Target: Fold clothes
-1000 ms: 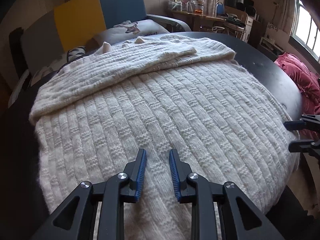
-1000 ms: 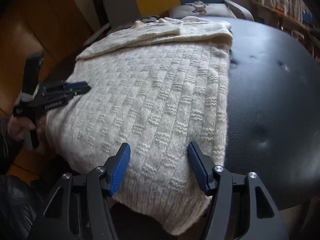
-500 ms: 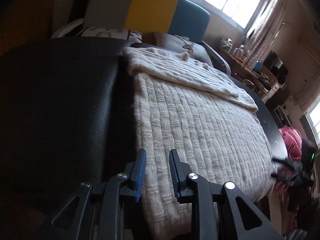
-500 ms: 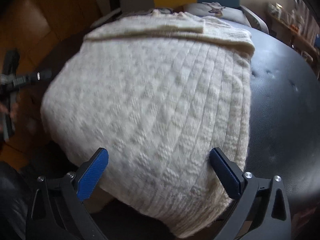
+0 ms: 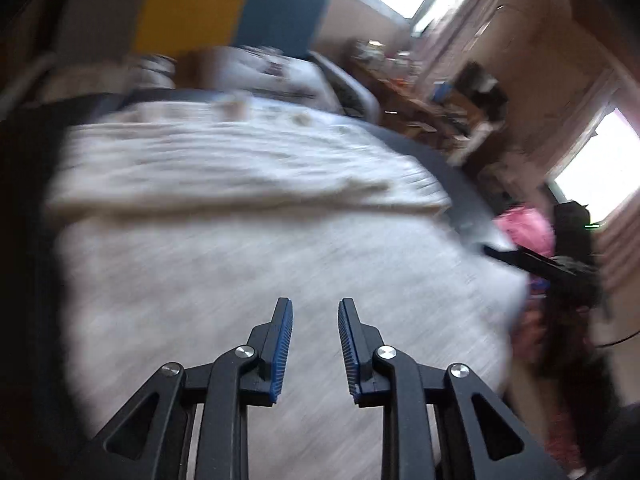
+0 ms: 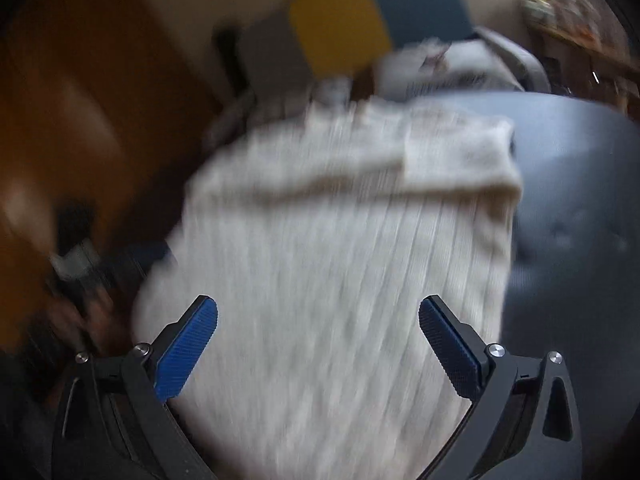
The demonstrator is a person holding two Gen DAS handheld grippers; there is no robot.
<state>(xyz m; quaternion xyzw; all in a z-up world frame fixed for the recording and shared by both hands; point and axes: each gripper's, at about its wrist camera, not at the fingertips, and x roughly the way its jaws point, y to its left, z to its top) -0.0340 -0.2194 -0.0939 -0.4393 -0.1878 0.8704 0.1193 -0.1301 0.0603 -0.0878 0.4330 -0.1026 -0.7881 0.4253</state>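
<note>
Both views blur sweater; knit seemingly unreadable.

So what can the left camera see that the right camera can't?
Only the left camera shows the bright window, the pink bundle beside the table, and the right gripper off at the sweater's far edge, too blurred to tell its state. Only the right camera shows the brown wall and the left gripper as a dark blur beside the sweater. Both show the cream sweater on the dark table, its top part folded over, and the yellow and blue chair behind. Each camera's own gripper is open and empty.
</note>
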